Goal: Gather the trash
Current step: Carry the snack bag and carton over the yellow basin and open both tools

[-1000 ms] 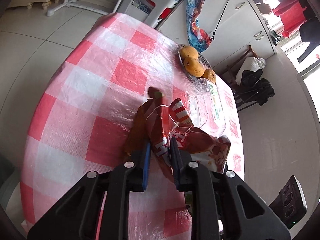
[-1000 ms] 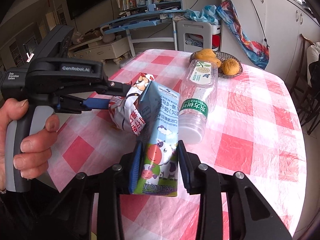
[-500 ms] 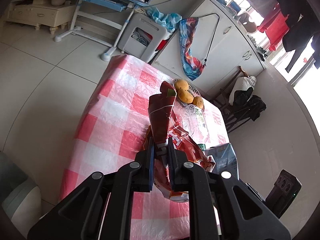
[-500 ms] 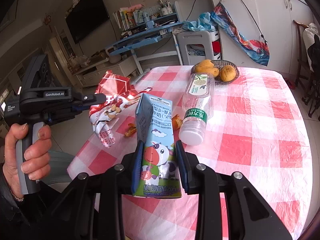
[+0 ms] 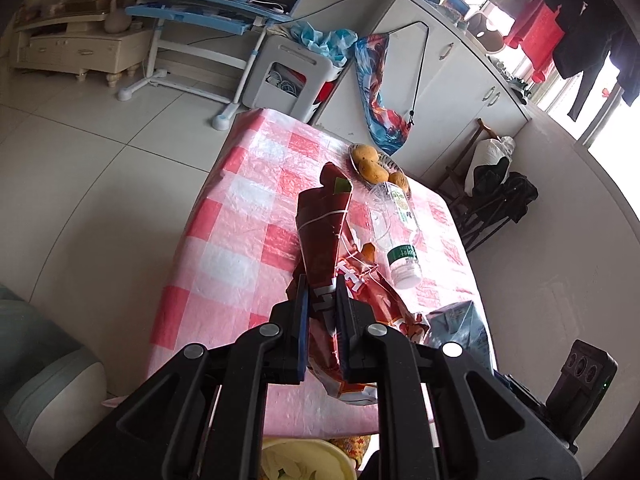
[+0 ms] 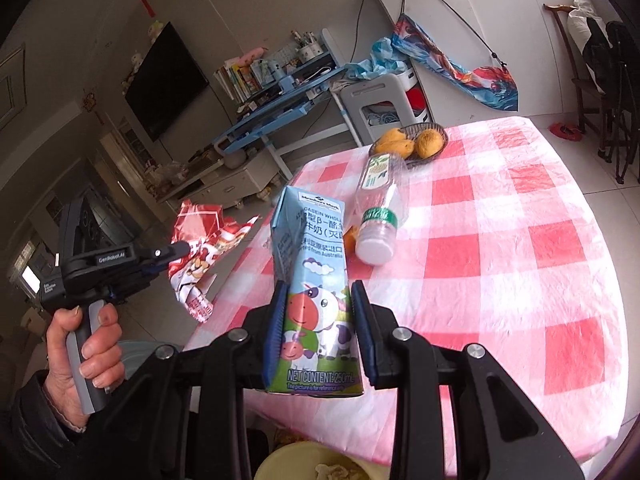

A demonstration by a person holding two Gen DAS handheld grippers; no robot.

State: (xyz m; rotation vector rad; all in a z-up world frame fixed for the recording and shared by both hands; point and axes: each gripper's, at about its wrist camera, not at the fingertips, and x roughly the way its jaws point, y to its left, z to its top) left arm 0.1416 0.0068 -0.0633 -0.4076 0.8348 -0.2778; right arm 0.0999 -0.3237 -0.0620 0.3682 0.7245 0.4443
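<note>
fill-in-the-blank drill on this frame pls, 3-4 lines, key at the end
1. The left gripper is shut on a crumpled red ____.
2. The right gripper is shut on a milk carton whose print shows a cartoon ____.
3. The clear plastic bottle lies on its ____ on the checked tablecloth.
4. The basket of fruit stands at the bottle's ____ end.

Missing words: snack bag; cow; side; bottom

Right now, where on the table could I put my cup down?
The bare checks right of the plastic bottle and in front of the fruit basket are free on the table. Its left side is crowded: bottle, orange peel, milk carton and snack bag.
</note>
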